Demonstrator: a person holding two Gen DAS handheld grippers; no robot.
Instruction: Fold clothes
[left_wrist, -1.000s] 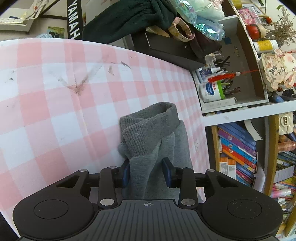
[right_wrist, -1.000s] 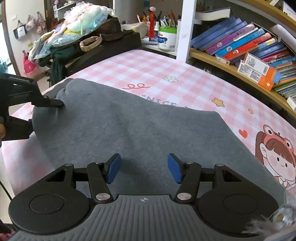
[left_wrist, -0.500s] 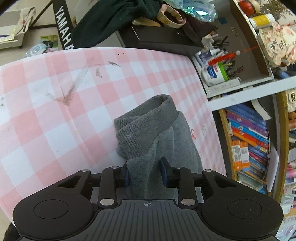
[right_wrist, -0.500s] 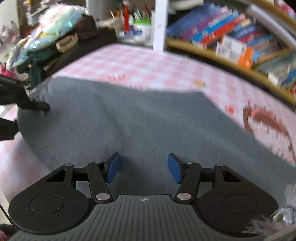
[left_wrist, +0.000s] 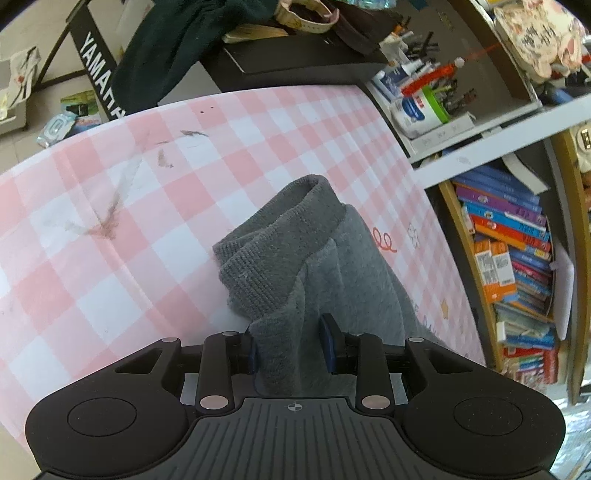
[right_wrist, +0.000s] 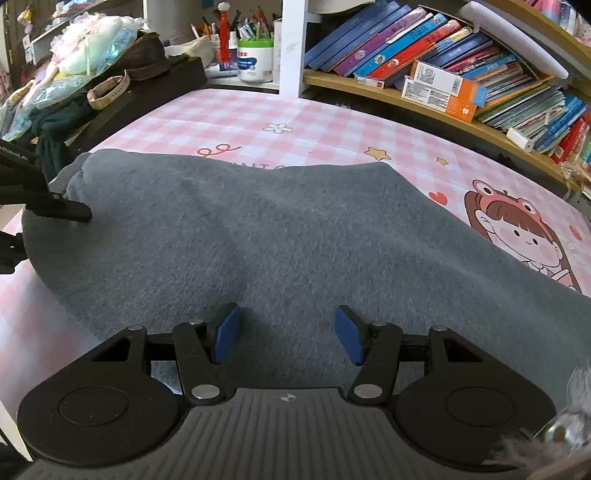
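Pink-and-white checked tablecloth (left_wrist: 110, 258) fills the left wrist view, smudged with dark marks near its far edge. Your left gripper (left_wrist: 291, 345) is clamped on a bunched fold of the grey sweater (left_wrist: 332, 266); both blue pads press into the fabric, gap narrow. The ribbed cuff (left_wrist: 280, 225) stands up just ahead of the fingers, folded over on itself. Past the table edge: a black keyboard (left_wrist: 295, 55) with a dark green garment (left_wrist: 177, 40) piled on it, a white tub of pens (left_wrist: 421, 107), and a bookshelf (left_wrist: 517, 258) to the right.

Right wrist view: same tablecloth (right_wrist: 295, 118), with a cartoon girl print (right_wrist: 517, 229) on the right. The sweater (right_wrist: 258, 236) lies spread flat across most of the table. Your right gripper (right_wrist: 288, 332) hangs just above the near part of the cloth, blue pads wide apart, nothing between them. Your left gripper's (right_wrist: 62, 210) black finger shows at the left edge, pinching the sweater's far left end. Books (right_wrist: 443, 62) line the shelf behind.
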